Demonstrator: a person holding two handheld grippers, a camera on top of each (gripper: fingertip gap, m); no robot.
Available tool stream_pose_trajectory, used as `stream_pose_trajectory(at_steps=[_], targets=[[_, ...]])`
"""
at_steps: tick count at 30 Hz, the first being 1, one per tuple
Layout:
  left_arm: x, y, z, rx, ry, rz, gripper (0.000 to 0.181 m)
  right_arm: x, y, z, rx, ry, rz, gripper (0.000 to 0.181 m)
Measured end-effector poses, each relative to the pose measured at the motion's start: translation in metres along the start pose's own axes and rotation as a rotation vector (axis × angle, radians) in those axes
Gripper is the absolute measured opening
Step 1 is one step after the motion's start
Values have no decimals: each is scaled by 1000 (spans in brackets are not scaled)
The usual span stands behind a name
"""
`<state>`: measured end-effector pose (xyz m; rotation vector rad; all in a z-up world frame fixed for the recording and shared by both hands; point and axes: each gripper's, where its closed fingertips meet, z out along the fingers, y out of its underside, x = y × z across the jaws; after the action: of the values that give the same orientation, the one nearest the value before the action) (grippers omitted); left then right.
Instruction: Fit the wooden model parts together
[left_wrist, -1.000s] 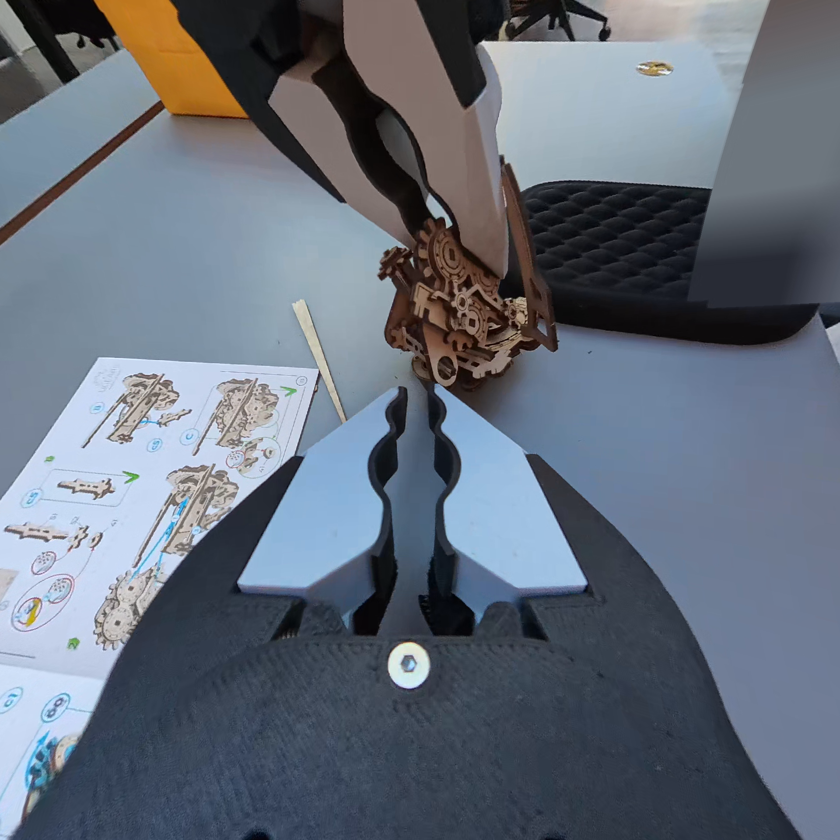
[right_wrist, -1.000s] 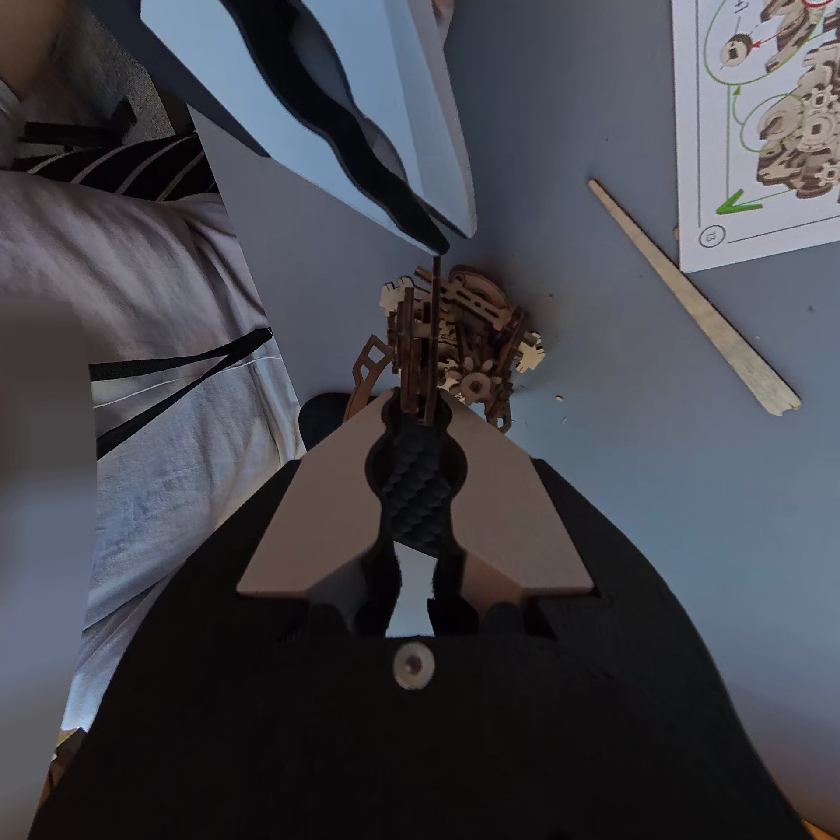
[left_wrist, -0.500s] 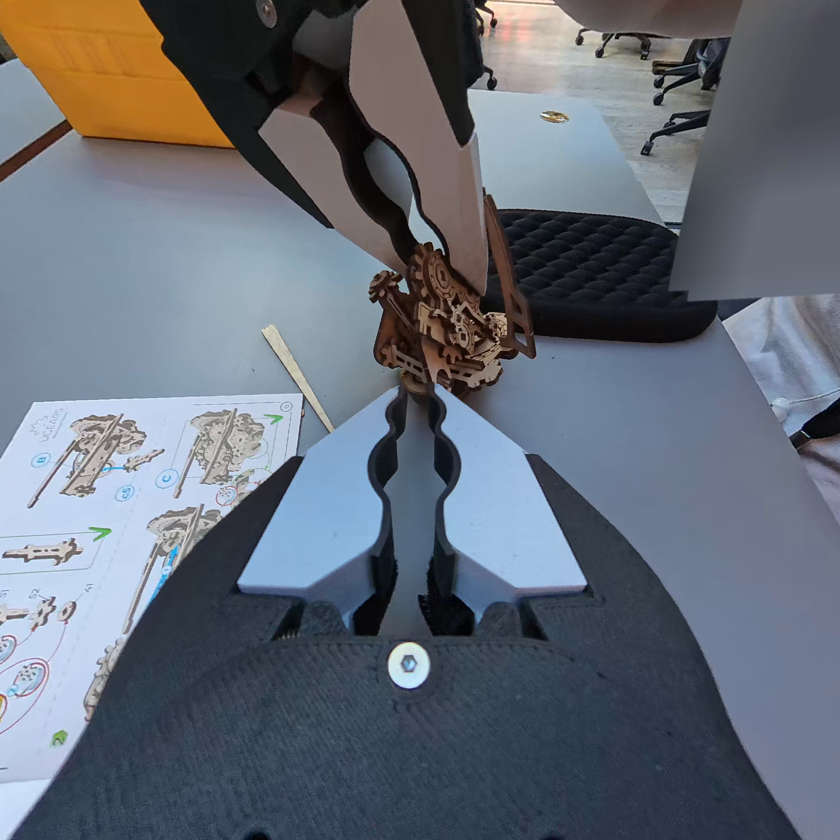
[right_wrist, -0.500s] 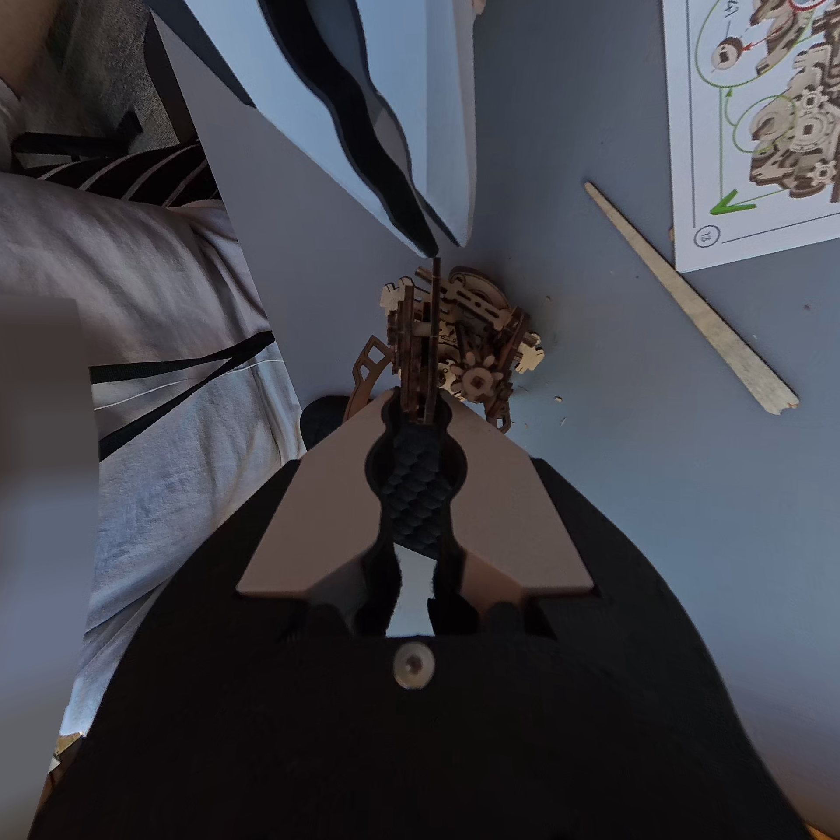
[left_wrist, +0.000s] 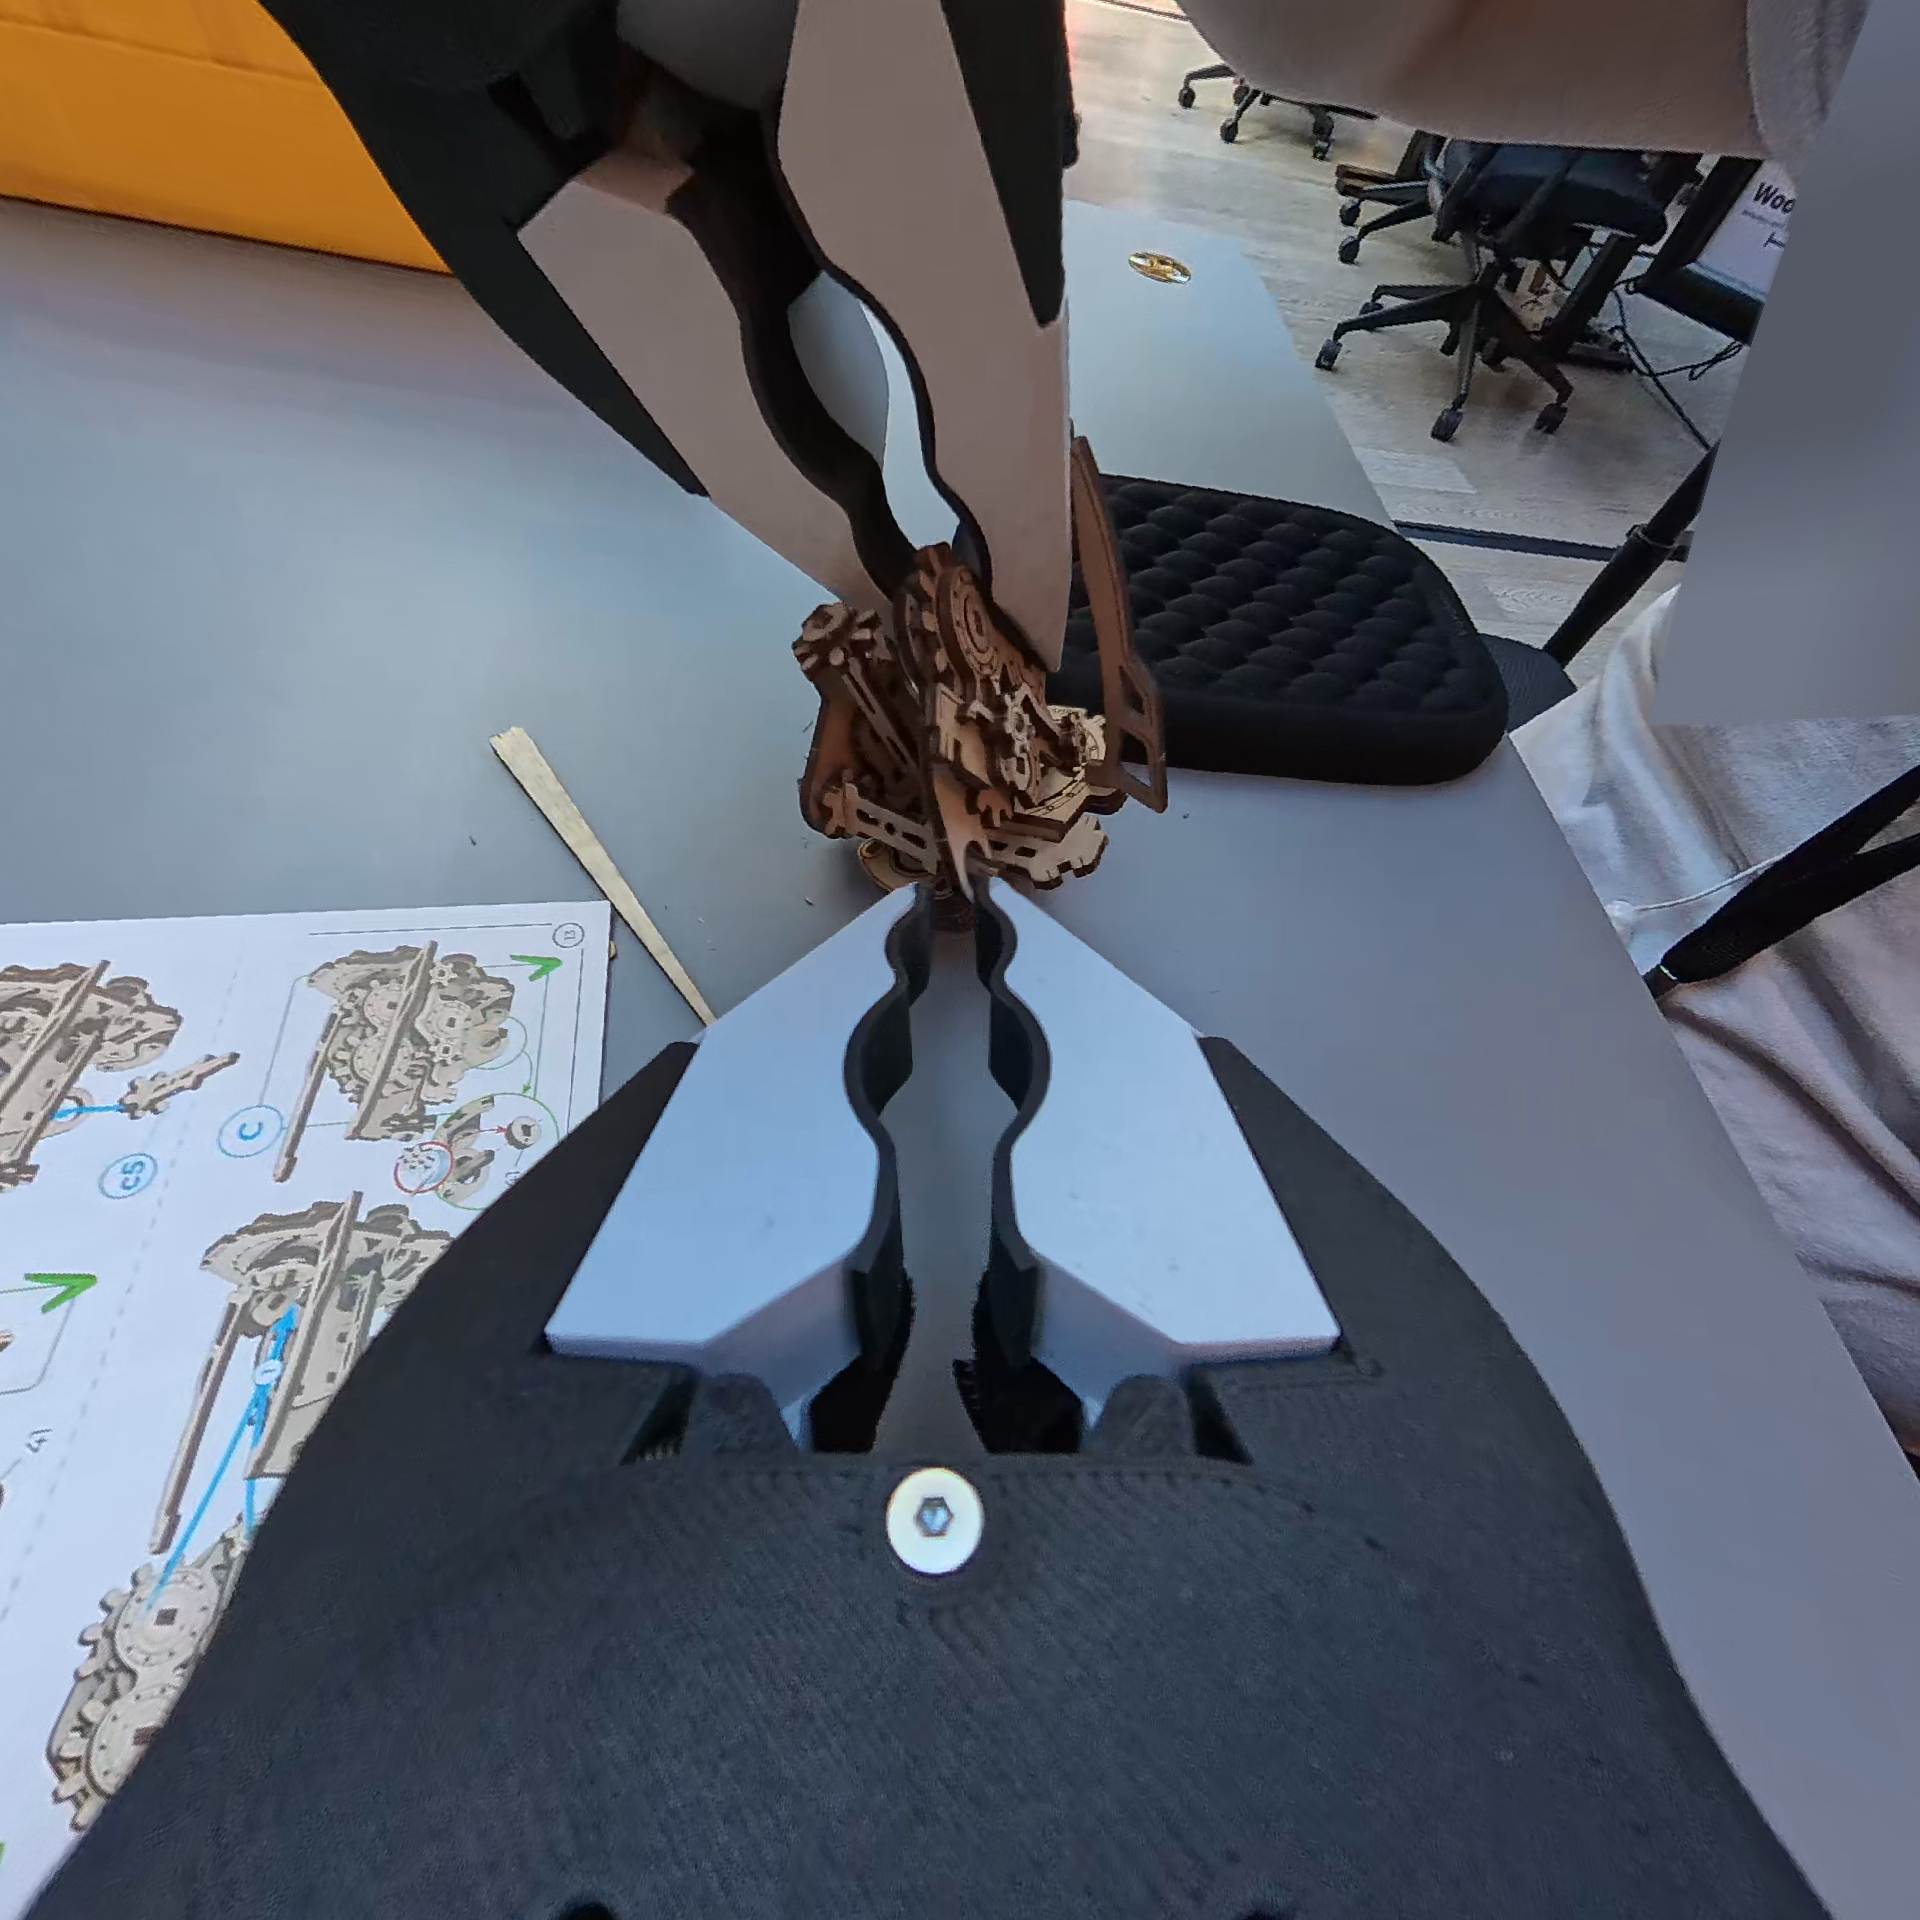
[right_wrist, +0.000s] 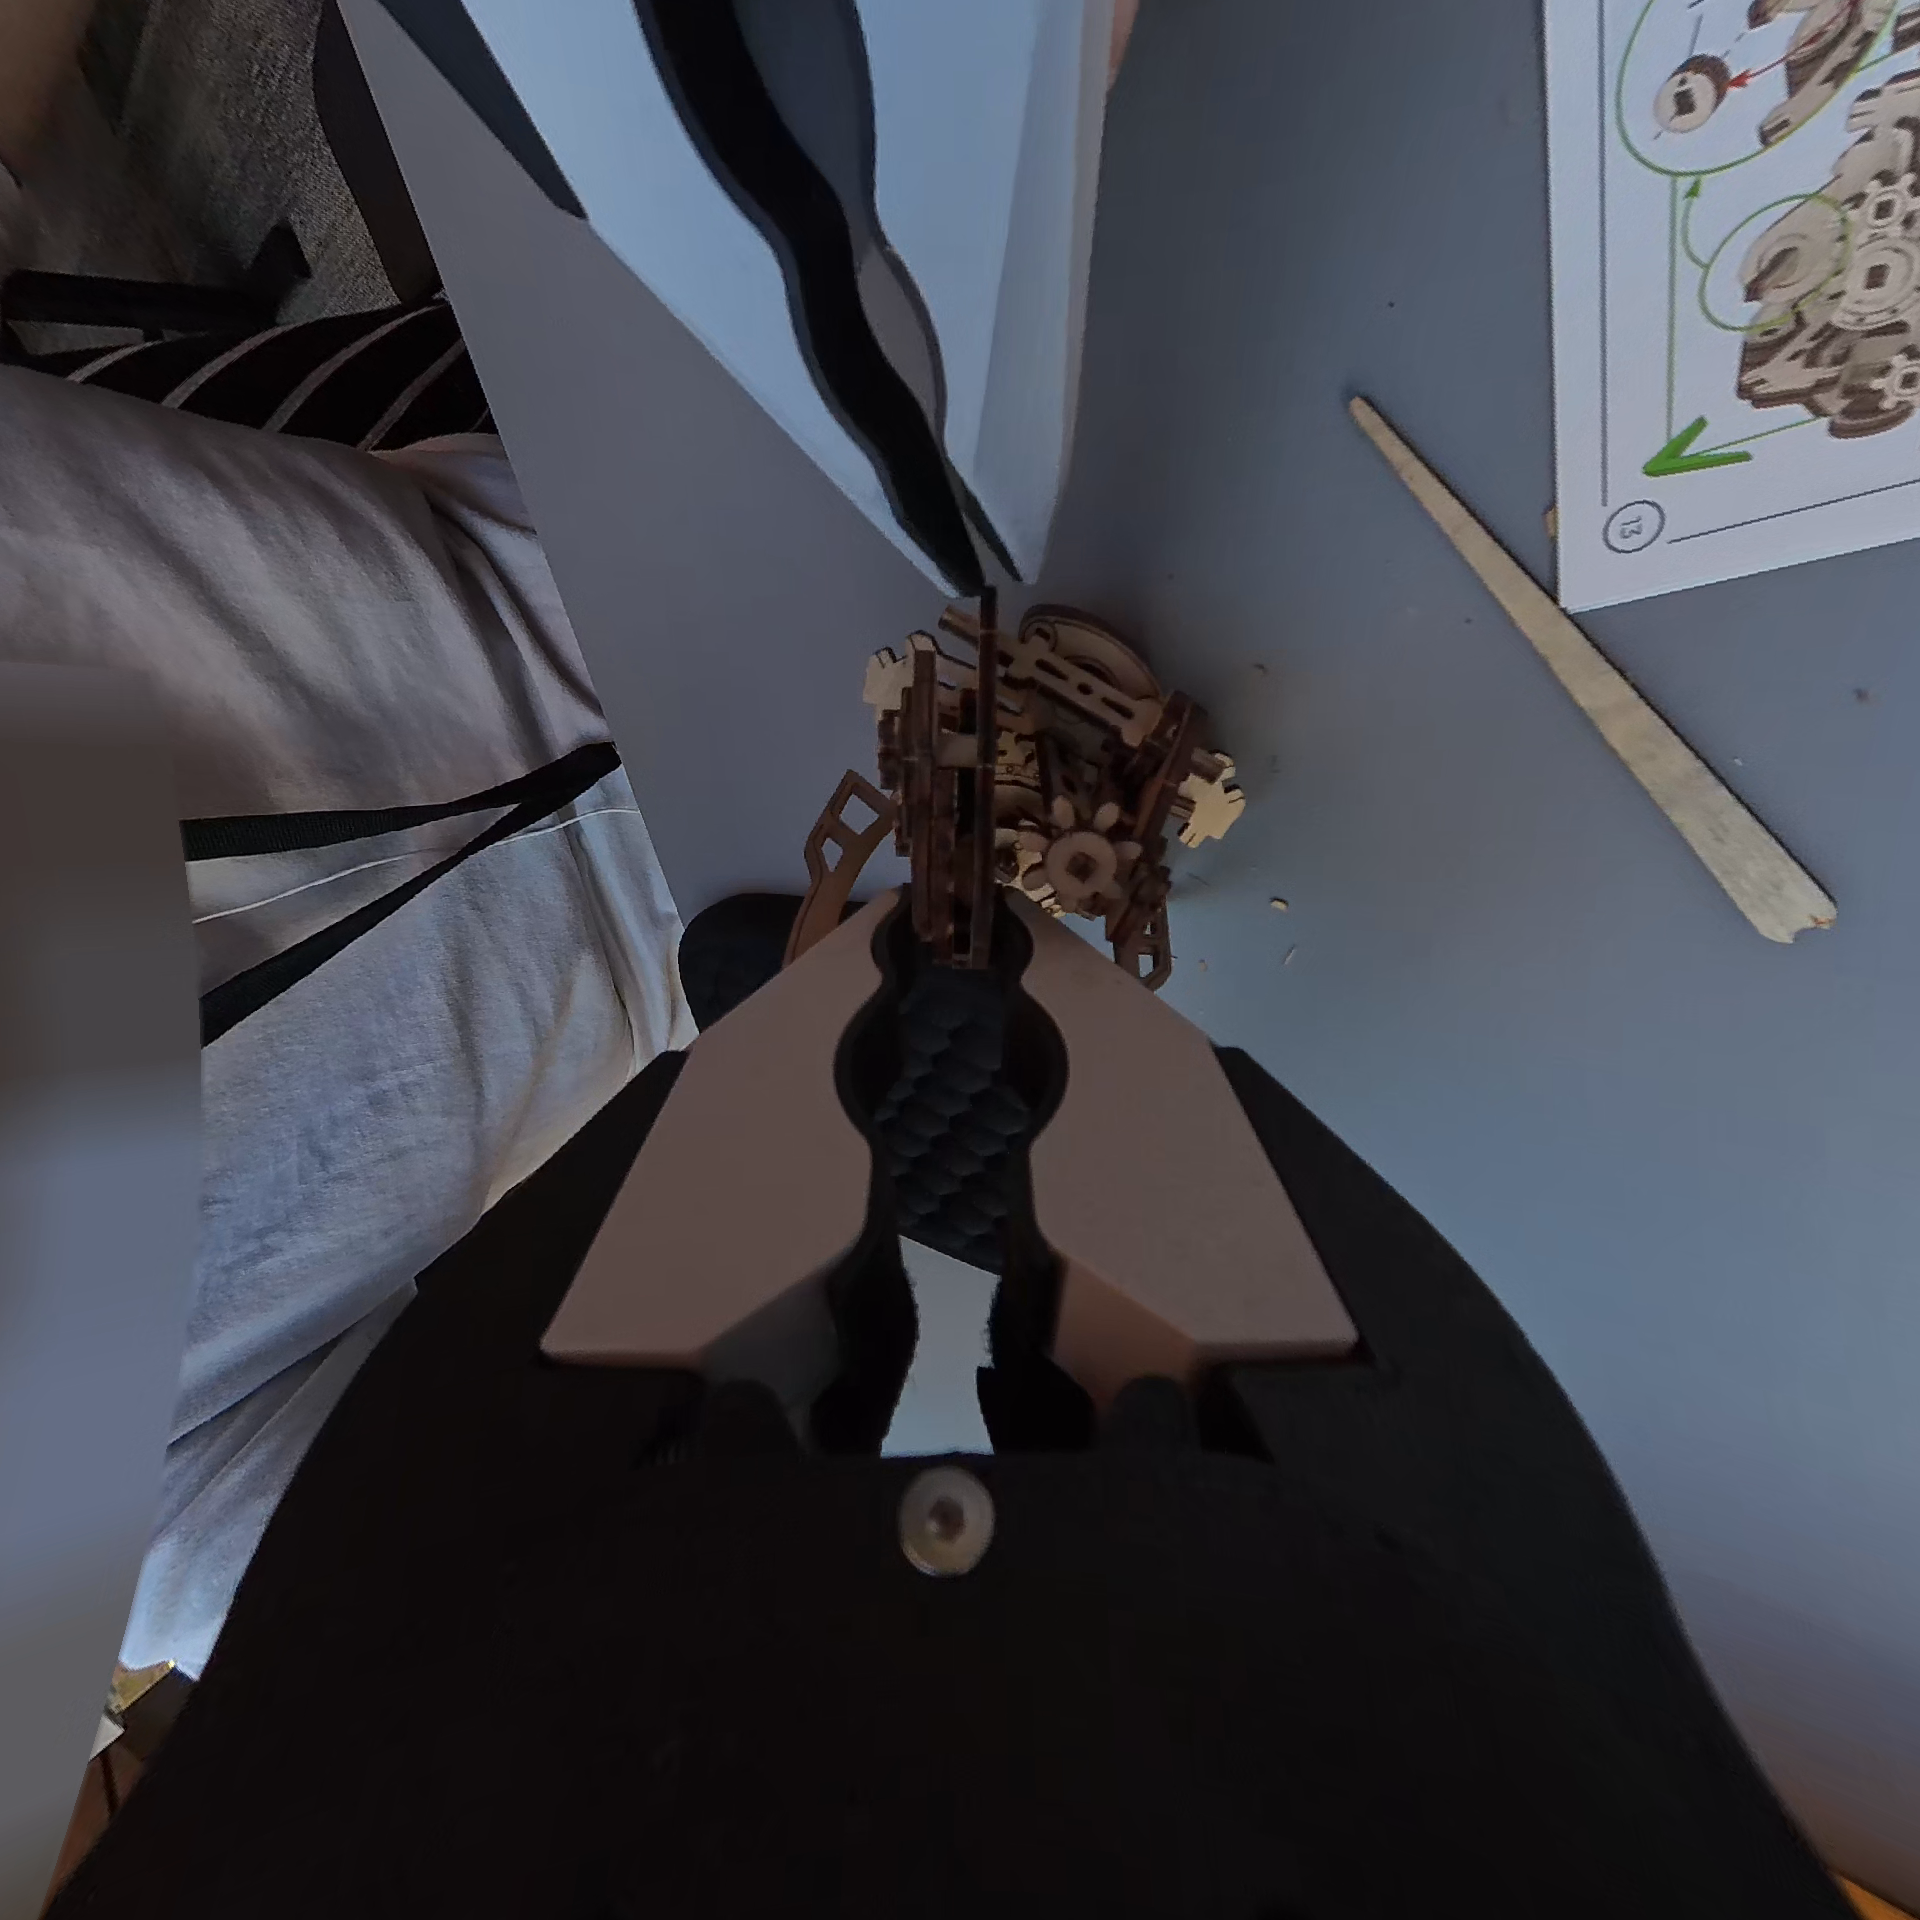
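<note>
— How do your jaws stand?

— My right gripper (right_wrist: 951, 925) has its jaws nearly closed, pinching the upper plates of the wooden model (left_wrist: 961, 743). My left gripper (left_wrist: 945, 920) has jaws parted by a narrow gap; a thin pointed piece of the model sits at their tips, but I cannot tell whether they grip it.

— And the model itself?

— It rests low on the grey bench (left_wrist: 312, 582), right between my two grippers, tilted. A wooden strip (left_wrist: 597, 857) lies near, and the instruction sheet (left_wrist: 260, 1143) beside that.
</note>
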<state>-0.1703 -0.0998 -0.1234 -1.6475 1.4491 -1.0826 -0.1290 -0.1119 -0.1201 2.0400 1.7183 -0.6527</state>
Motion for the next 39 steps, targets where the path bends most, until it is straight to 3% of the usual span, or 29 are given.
stream_pose_trajectory(at_steps=[21,31,35,39], targets=[[0,-1,6,-18,48,-6,1,-3,5,0,-5,-20,-15,13],[0,-1,7,-23,45,4,1,-9,9,-17,40,-15,-13,17],[-1,-1,6,-19,37,5,1,-14,16,-30,80,20,-30,15],[-1,-1,6,-20,32,13,1,-31,19,-55,261,103,-100,7]])
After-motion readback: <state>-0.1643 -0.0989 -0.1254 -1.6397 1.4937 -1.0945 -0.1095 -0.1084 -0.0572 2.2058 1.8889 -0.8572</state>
